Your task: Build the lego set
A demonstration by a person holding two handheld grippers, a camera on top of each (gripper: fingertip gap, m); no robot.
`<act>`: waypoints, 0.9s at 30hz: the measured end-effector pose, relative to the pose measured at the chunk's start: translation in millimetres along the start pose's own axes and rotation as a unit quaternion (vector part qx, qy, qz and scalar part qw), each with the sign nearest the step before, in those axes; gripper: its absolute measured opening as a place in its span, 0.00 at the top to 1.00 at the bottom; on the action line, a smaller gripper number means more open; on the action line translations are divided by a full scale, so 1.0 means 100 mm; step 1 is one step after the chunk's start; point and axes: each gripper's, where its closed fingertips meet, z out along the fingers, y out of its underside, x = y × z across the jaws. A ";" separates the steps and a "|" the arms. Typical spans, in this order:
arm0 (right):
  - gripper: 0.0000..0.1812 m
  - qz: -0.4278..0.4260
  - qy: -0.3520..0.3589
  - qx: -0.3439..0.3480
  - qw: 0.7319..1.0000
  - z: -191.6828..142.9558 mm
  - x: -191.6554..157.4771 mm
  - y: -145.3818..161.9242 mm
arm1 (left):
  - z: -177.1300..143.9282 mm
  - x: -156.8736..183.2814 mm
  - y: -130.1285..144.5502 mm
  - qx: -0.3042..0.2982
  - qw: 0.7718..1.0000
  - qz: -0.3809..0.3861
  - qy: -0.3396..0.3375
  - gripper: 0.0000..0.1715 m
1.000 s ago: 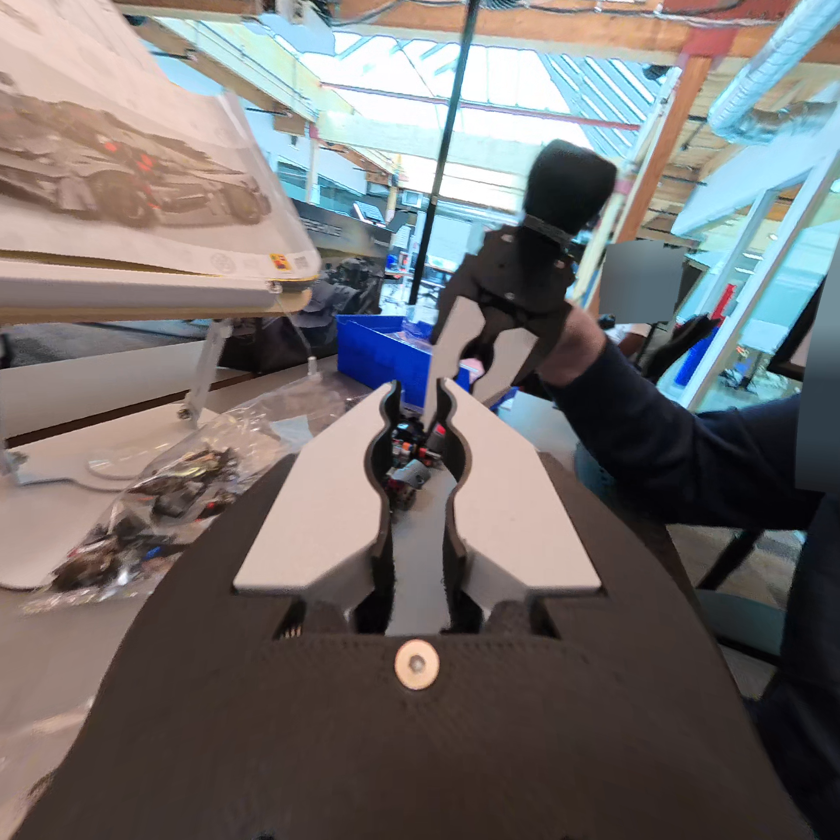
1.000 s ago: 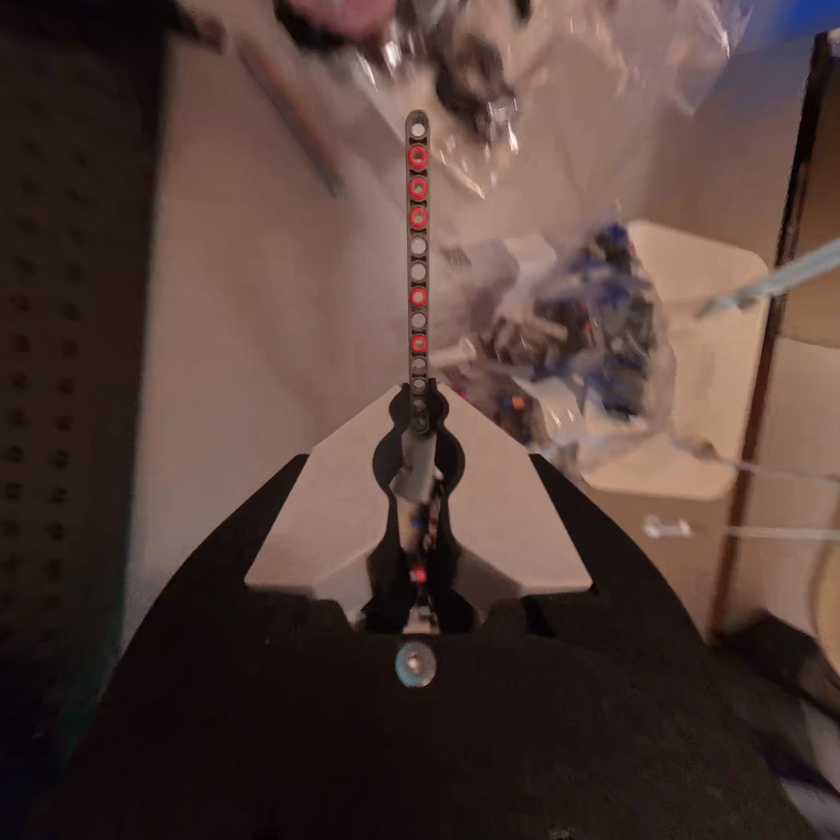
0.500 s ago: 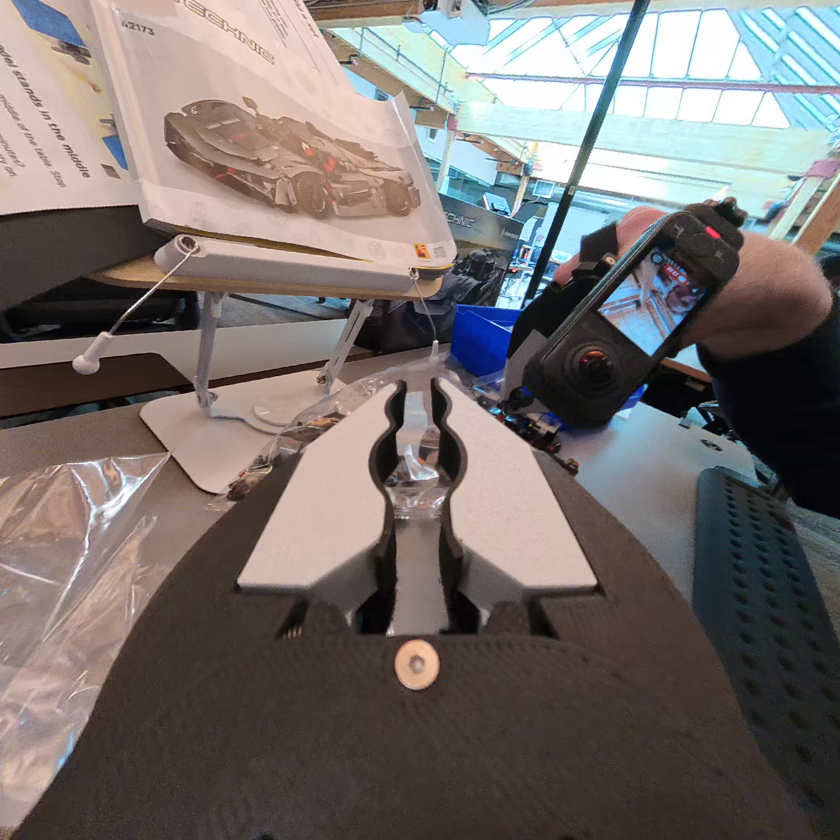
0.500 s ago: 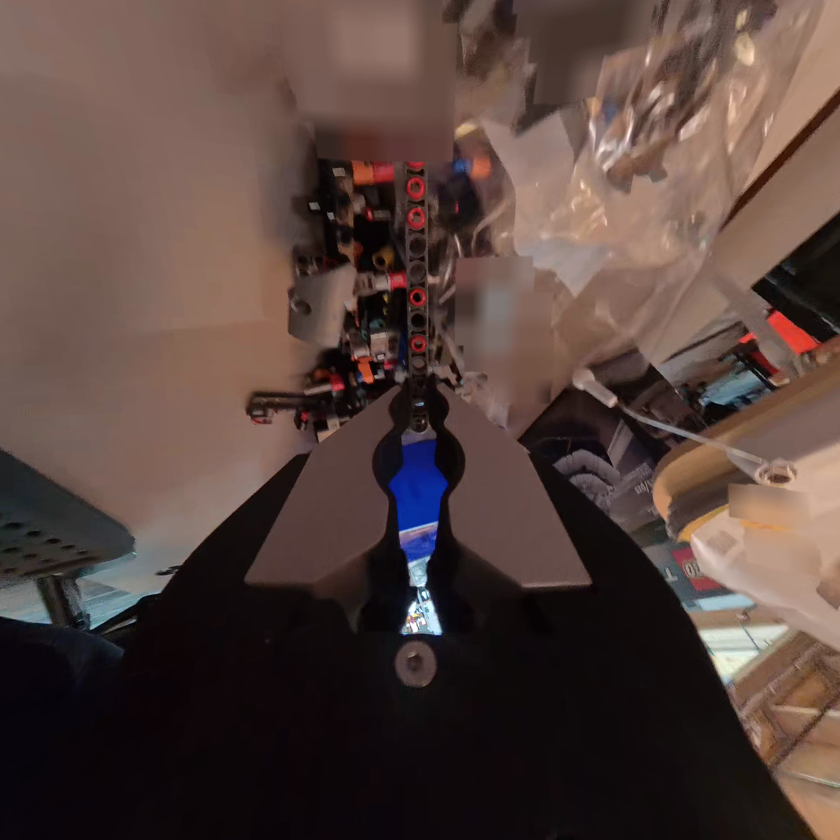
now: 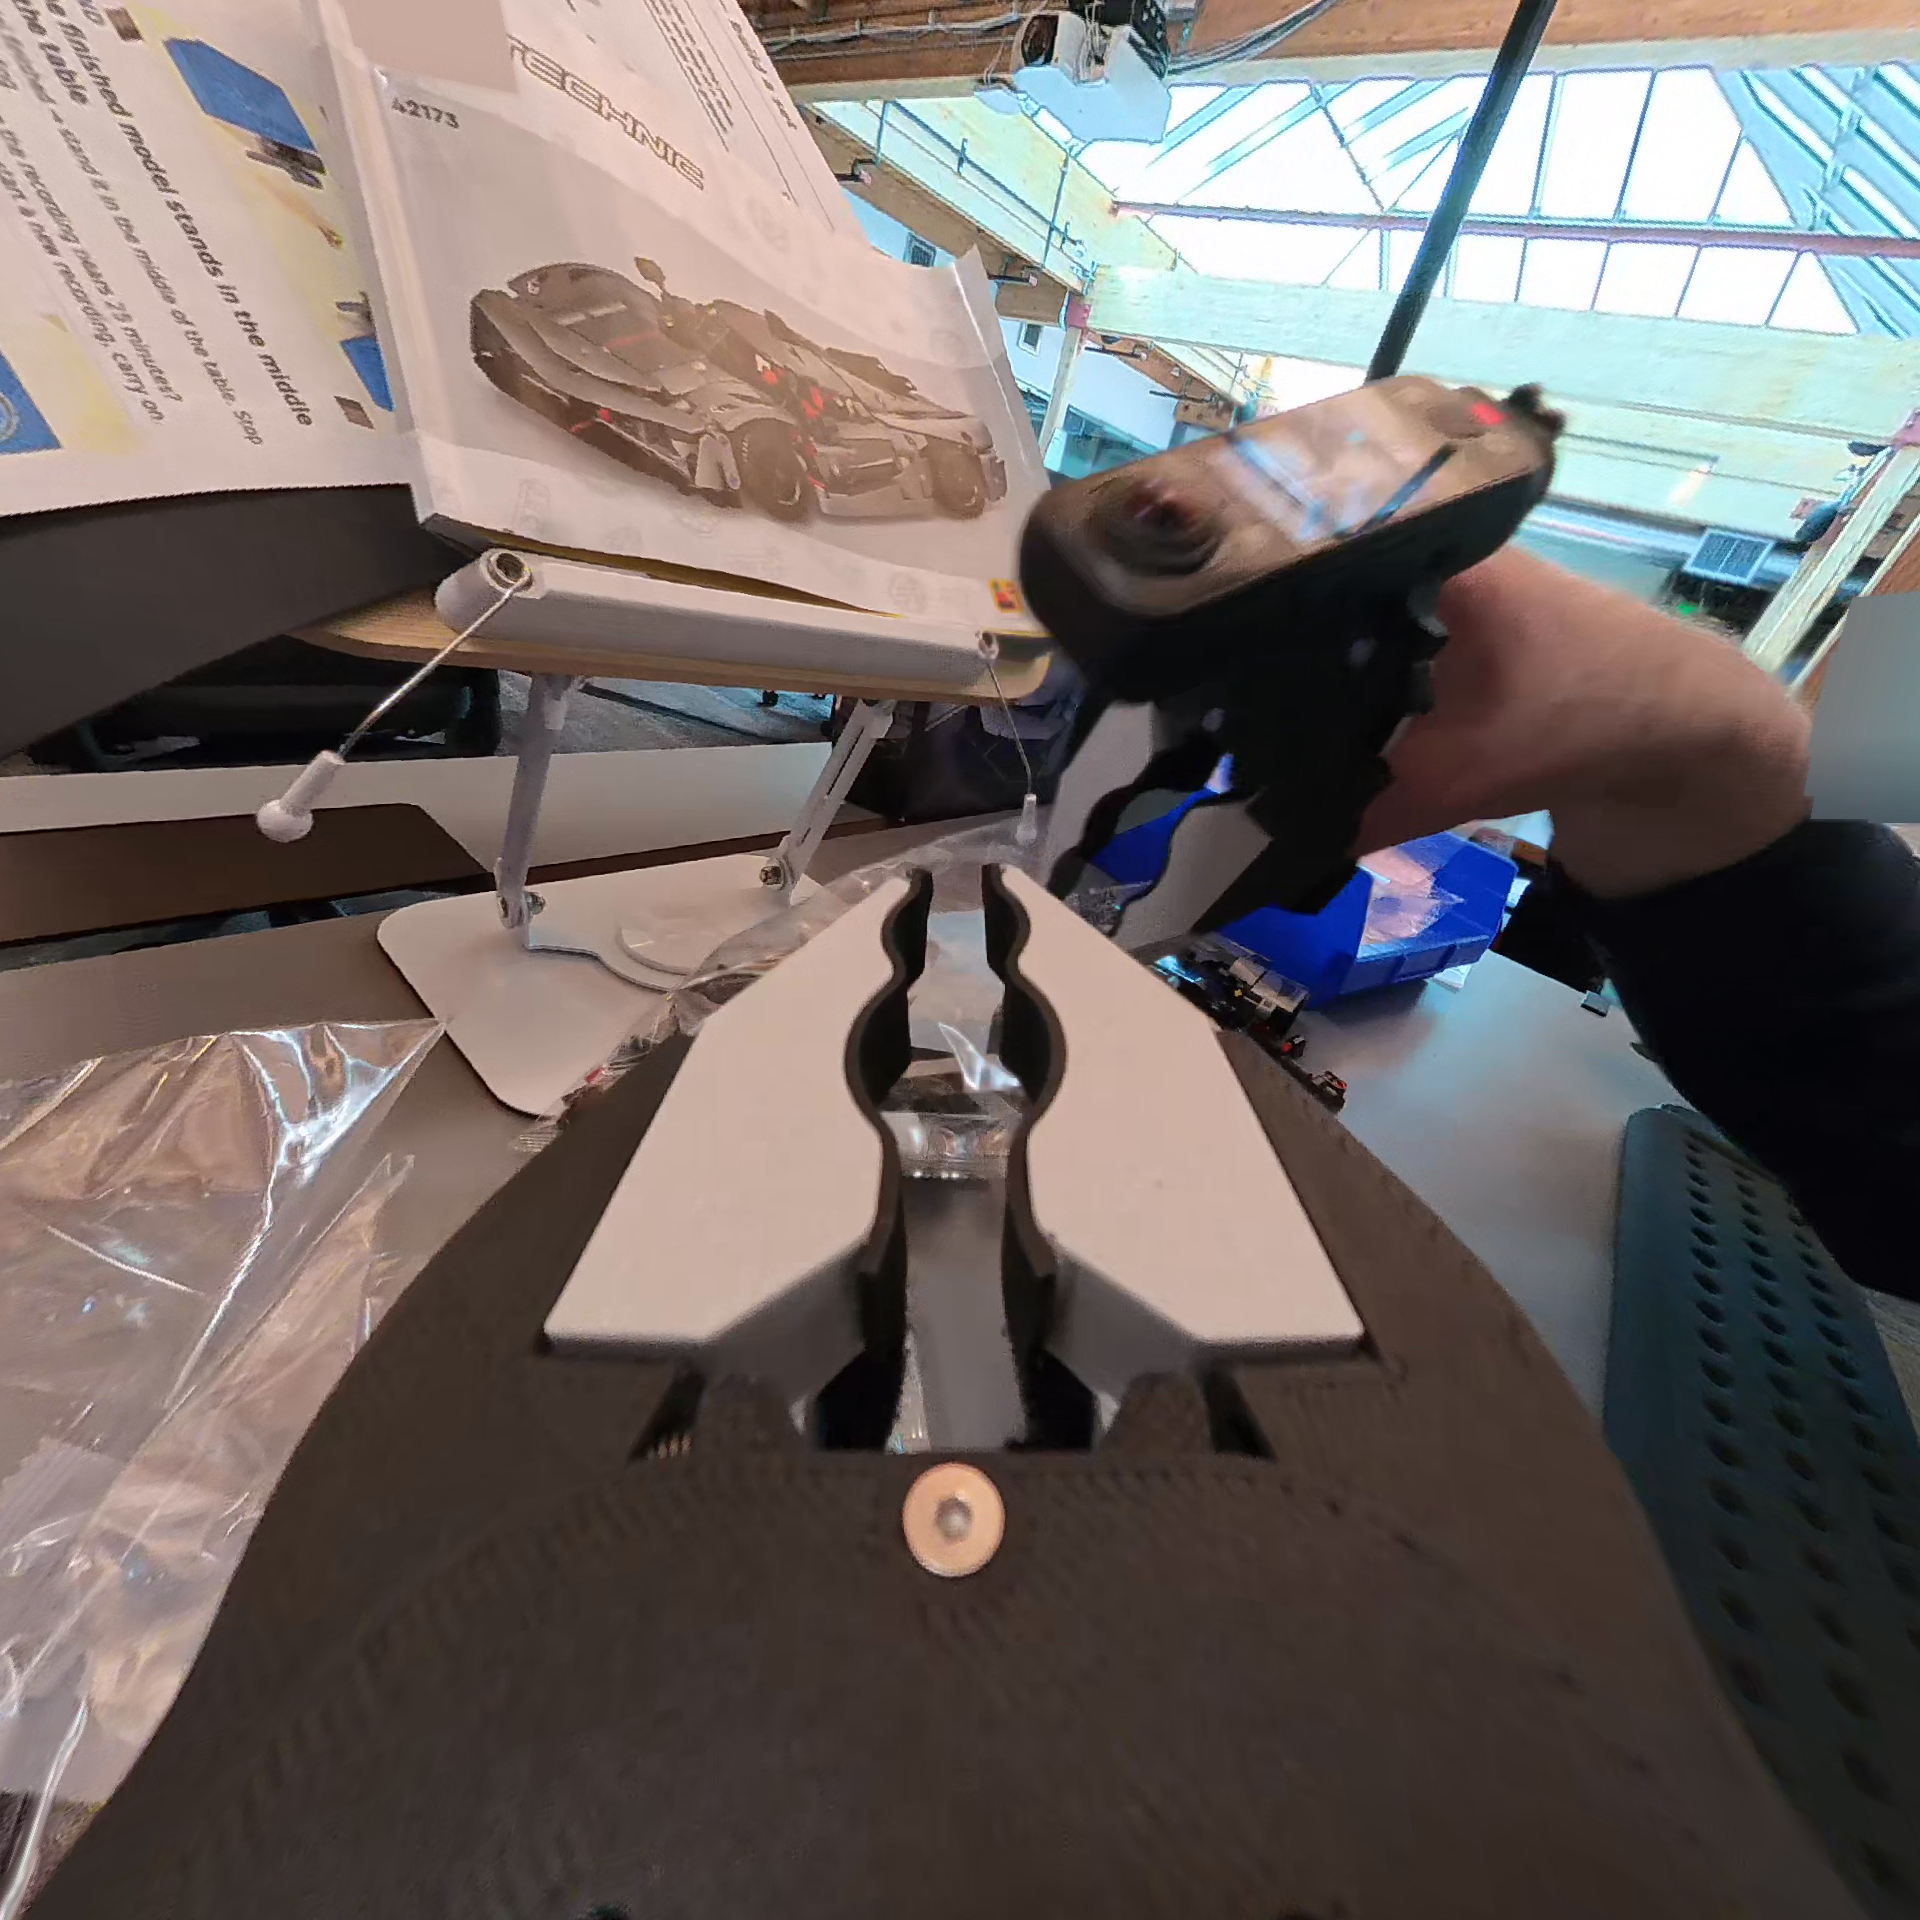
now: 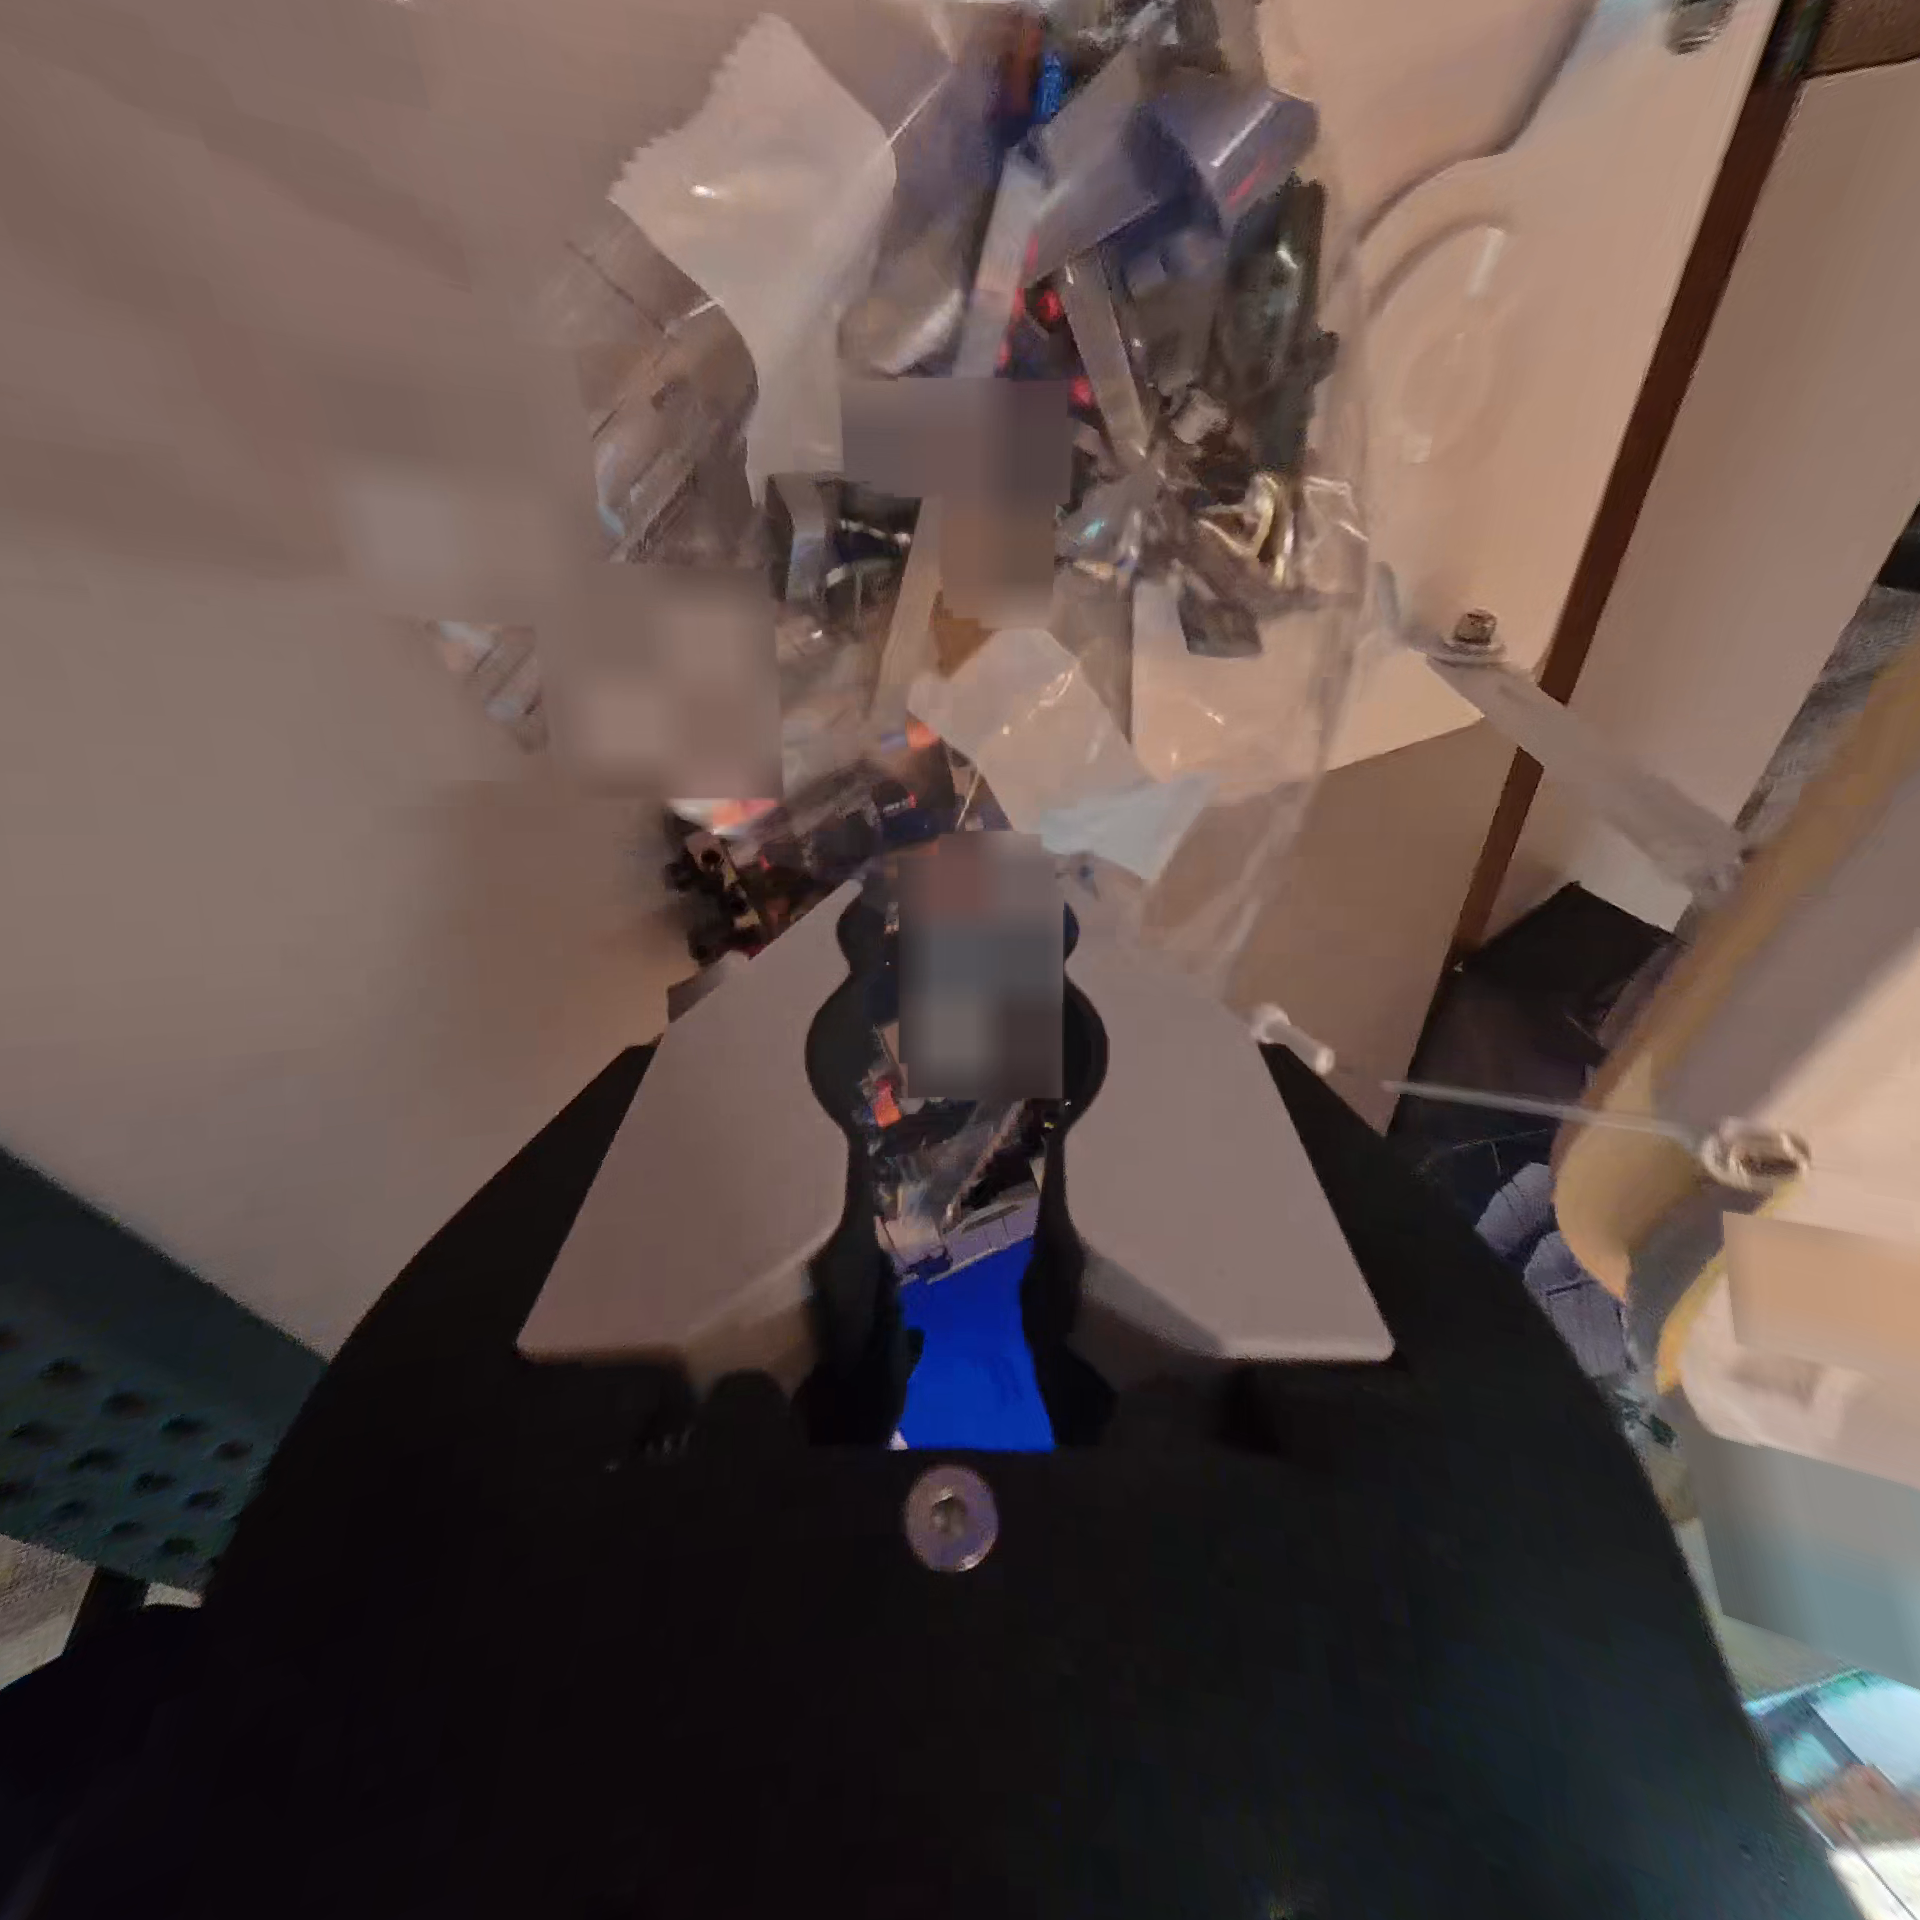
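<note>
My left gripper (image 5: 954, 883) hovers low over the grey table (image 5: 1455, 1122), jaws almost closed with a thin slit and nothing between them. My right gripper (image 6: 966, 904), also in the left wrist view (image 5: 1205, 883), is held in a hand above a small dark Lego assembly (image 5: 1236, 987). Its jaws stand apart. In the right wrist view the assembly (image 6: 748, 883) lies just left of the fingertips. A blur patch covers the gap between the fingers, and no beam shows there. A clear bag of Lego parts (image 6: 1195, 343) lies beyond.
An instruction booklet (image 5: 675, 343) rests on a white stand (image 5: 499, 966) at the back left. An empty clear bag (image 5: 187, 1247) lies at the left. A blue bin (image 5: 1382, 935) stands behind the assembly. A dark perforated panel (image 5: 1766, 1351) sits at the right. The left gripper's tips are roughly 15 cm from the right gripper's.
The right gripper carried a long grey beam with red pins down to the assembly. Its jaws are now wider and the beam no longer shows. The left gripper swung toward the stand.
</note>
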 end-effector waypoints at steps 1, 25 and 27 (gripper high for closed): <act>0.86 0.002 0.005 0.020 1.000 -0.09 0.00 0.01 | -0.01 -0.01 -0.01 0.002 1.000 -0.002 -0.001 0.96; 0.97 -0.180 -0.217 0.233 0.931 0.03 -1.82 -0.99 | -0.34 -0.37 -0.25 0.076 0.994 -0.024 -0.071 0.95; 0.97 -0.161 -0.177 0.221 0.946 -0.12 -1.54 -0.74 | -0.35 -0.35 -0.26 0.079 0.994 -0.026 -0.067 0.95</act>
